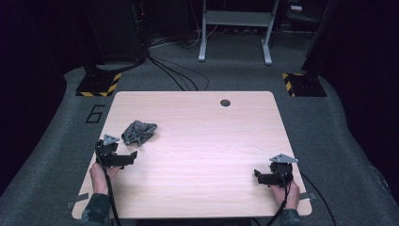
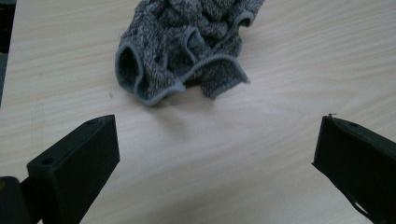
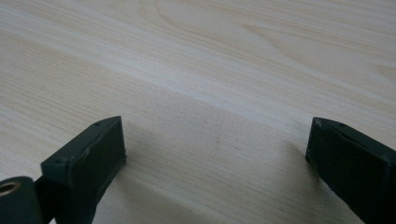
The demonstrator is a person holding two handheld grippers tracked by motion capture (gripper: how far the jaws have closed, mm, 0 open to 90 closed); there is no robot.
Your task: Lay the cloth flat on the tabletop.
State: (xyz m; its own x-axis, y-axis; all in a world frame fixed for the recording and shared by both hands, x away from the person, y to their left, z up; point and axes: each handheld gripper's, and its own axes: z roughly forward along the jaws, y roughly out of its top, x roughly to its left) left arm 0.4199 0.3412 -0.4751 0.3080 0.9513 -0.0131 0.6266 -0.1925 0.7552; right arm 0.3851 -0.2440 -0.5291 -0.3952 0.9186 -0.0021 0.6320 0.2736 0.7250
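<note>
Because the crumpled grey knitted cloth (image 2: 187, 46) lies just ahead of the left gripper (image 1: 123, 159), beyond its spread black fingers (image 2: 79, 158) and a little toward the bench's far edge, the left hand (image 1: 99, 178) is plainly the nearer one. The cloth sits bunched on the left part of the pale wooden bench (image 1: 207, 141), with no clear long axis. The right gripper (image 1: 264, 177) hovers well apart, its fingers (image 3: 88, 158) also spread, empty. The only writing is a "6" (image 1: 95, 114) on the grey floor.
</note>
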